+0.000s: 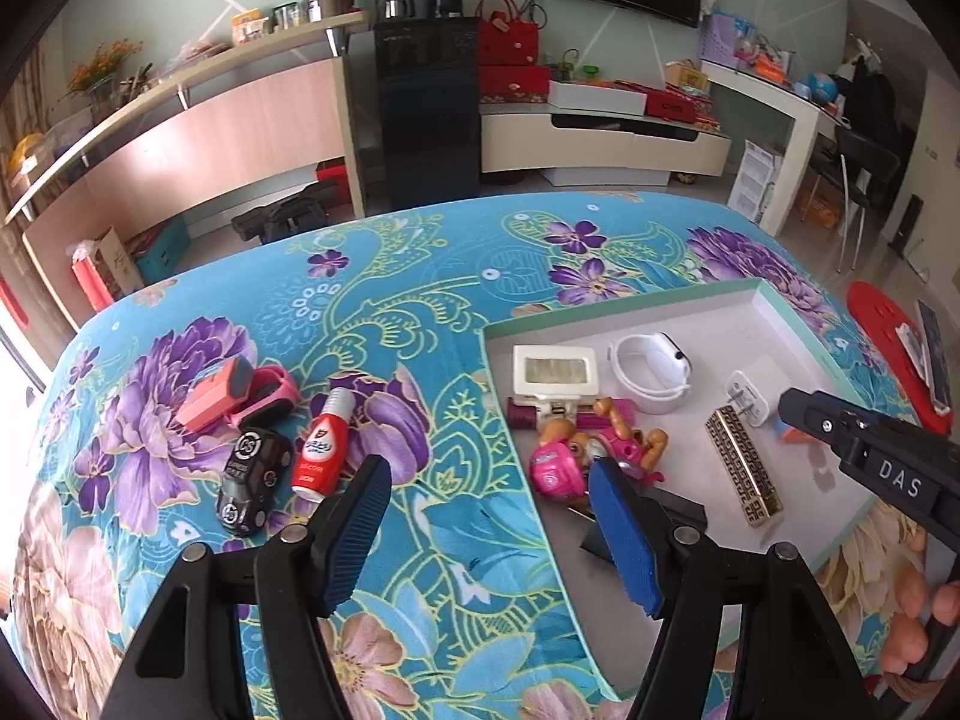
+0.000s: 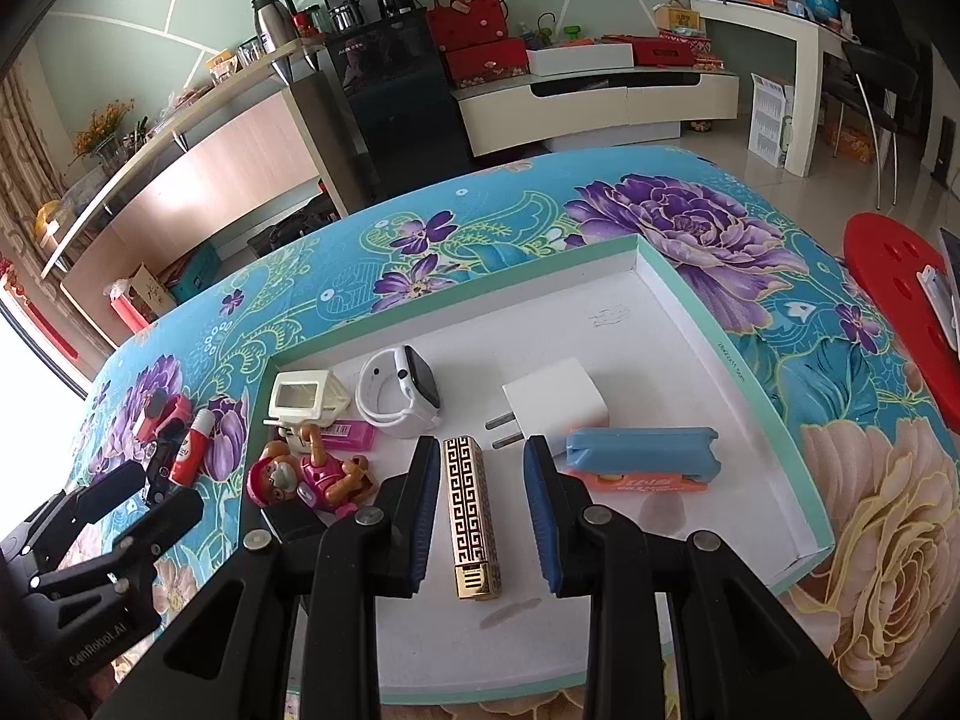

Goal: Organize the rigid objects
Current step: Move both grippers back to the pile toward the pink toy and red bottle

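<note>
Cloth in blue with purple flowers is covering the counter, and a shallow white tray is lying on its right half. Gold lighter is resting on the tray floor, its long axis running straight along the right claw, whose pads are standing spread on either side without touching it. Left claw is hanging spread and empty over the tray's left edge. Outside the tray, to that claw's left, a pink watch, a black toy car and a red bottle are waiting; the left hand looks nearer them.
</note>
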